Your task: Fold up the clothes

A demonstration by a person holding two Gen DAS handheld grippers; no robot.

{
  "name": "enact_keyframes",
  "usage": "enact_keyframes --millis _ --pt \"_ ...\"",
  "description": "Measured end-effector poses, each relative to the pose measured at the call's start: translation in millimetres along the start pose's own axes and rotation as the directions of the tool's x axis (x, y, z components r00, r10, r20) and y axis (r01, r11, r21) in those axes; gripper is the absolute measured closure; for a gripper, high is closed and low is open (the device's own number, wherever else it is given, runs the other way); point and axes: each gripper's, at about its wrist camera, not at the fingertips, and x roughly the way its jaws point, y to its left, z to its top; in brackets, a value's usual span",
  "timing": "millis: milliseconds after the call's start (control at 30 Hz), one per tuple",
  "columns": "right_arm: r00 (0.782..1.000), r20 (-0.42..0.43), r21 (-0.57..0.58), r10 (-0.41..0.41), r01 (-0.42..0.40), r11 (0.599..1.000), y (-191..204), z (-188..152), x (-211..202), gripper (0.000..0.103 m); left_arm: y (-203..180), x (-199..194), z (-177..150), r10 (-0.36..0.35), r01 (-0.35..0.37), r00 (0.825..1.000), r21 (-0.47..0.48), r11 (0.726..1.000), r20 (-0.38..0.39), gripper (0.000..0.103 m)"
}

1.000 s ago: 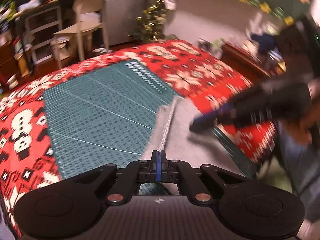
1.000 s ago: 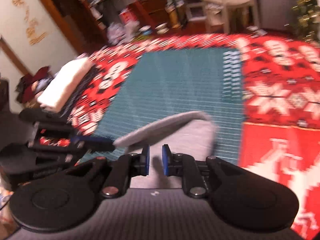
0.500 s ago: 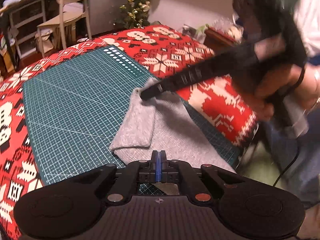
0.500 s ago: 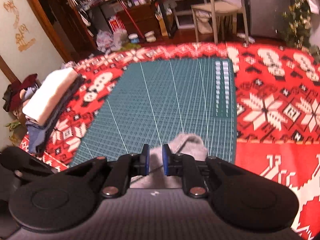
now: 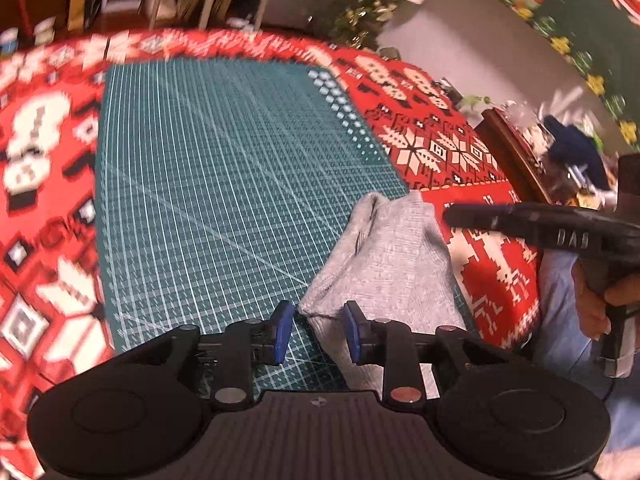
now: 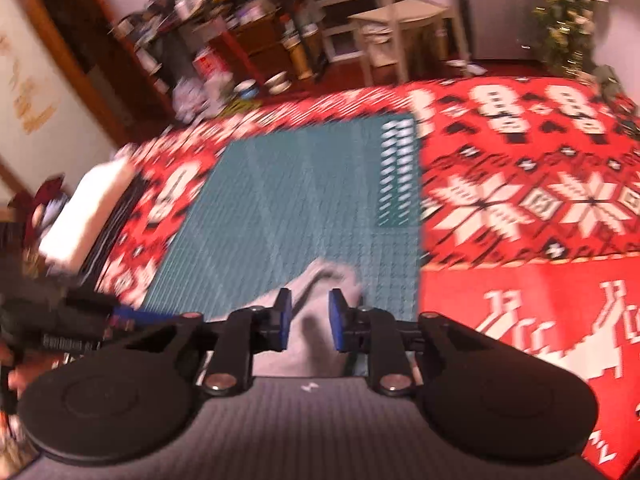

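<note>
A grey knit garment (image 5: 394, 256) lies folded on the green cutting mat (image 5: 224, 184), near its right edge. My left gripper (image 5: 318, 332) is open, its blue pads either side of the garment's near left corner and holding nothing. In the right wrist view the grey garment (image 6: 334, 276) lies just past my right gripper (image 6: 310, 320), which is open and empty above it. The right gripper (image 5: 452, 213) also shows from the side in the left wrist view, held by a hand (image 5: 596, 300) just right of the garment. The left gripper (image 6: 132, 314) shows at the left edge.
A red patterned tablecloth (image 5: 436, 148) covers the table around the mat. A stack of folded clothes (image 6: 86, 216) sits at the table's left edge. Chairs, shelves and a small decorated tree (image 6: 564, 28) stand beyond the table.
My left gripper has opened and let go of the grey garment, which now lies flat on the mat. The right gripper drew back from the garment's far corner to its right side.
</note>
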Motion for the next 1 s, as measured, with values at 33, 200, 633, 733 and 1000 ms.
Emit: enact_keyframes --millis 33,200,633,733,1000 --pt "1.000 -0.002 0.037 -0.004 0.004 0.999 -7 3 2 0.073 1 1 -1 -0.007 0.007 1.000 -0.013 1.000 -0.008 0.075" --pt "0.997 -0.016 0.284 0.081 -0.073 0.956 -44 12 20 0.063 1 2 -3 -0.012 0.012 1.000 -0.033 0.999 -0.012 0.079" --pt "0.993 -0.095 0.237 0.074 -0.049 0.970 -35 8 31 0.092 -5 7 -6 0.000 0.000 1.000 0.011 1.000 -0.018 0.091" --pt "0.997 -0.039 0.094 0.065 -0.061 0.994 -12 15 22 0.093 -4 7 -7 0.008 -0.008 1.000 0.008 1.000 -0.017 0.091" --pt "0.997 -0.011 0.065 0.081 -0.080 0.995 -14 16 16 0.090 4 2 -7 0.054 -0.054 0.999 -0.014 0.998 -0.008 0.091"
